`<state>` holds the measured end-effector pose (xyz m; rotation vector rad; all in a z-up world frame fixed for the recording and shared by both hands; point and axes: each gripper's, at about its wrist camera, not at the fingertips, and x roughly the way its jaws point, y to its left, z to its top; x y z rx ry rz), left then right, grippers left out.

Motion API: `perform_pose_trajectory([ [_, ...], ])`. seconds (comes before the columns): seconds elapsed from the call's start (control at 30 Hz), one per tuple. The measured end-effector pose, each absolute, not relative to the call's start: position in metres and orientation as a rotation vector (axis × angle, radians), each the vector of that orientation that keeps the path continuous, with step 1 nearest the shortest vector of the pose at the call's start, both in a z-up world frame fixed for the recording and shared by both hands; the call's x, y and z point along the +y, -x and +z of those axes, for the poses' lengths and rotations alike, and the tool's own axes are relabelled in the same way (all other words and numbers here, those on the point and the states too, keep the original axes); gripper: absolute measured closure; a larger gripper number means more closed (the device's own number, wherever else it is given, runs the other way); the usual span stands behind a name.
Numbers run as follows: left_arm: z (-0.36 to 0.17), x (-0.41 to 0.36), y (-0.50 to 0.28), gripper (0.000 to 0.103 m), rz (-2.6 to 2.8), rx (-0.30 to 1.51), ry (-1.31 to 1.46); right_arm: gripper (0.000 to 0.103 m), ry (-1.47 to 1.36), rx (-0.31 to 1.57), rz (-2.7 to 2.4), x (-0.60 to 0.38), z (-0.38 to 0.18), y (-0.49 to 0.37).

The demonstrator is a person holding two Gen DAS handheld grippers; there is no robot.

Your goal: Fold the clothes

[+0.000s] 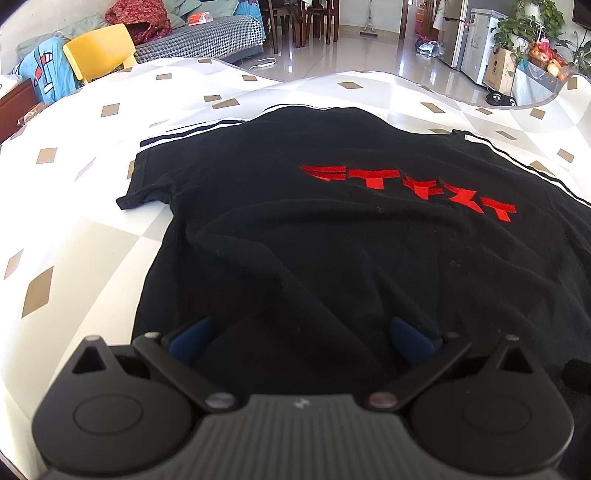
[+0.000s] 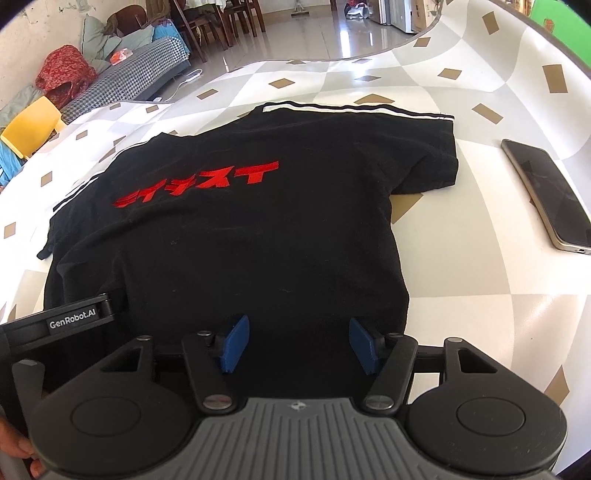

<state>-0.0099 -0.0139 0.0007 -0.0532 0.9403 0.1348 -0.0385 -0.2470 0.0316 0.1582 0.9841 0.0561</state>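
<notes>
Black T-shirt (image 1: 332,236): lying spread flat, sleeves out, hem nearing the table's (image 1: 74,229) near edge.
Progress: showing no fold.
Left gripper (image 1: 299,332): hovering, fingers apart, empty.
Right gripper (image 2: 297,345): hovering, fingers apart, empty.

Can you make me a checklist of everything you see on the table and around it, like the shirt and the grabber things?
Surface: table with a white, grey and tan diamond-pattern cover.
Job's things: black T-shirt lying spread flat, red lettering facing up, white-striped sleeves, some wrinkles.
Clutter: phone lying screen-up to the right of the shirt, apart from it.
Grippers: left gripper and right gripper both open, over the shirt's near hem, holding nothing.
Cables: white cord on the floor by the sofa.
Surroundings: yellow chair, checked sofa, potted plants, shiny tiled floor.
</notes>
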Motion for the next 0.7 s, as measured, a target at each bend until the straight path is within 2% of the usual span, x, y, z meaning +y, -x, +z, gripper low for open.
perform_pose_trajectory([
  [0.2,0.001,-0.013,0.009,0.000,0.130,0.944,0.052,0.050,-0.198,0.971,0.026,-0.255,0.033,0.038],
  [0.7,0.005,-0.013,0.003,0.000,0.148,0.967,0.071,0.050,-0.161,0.888,0.040,-0.260,0.054,0.018],
])
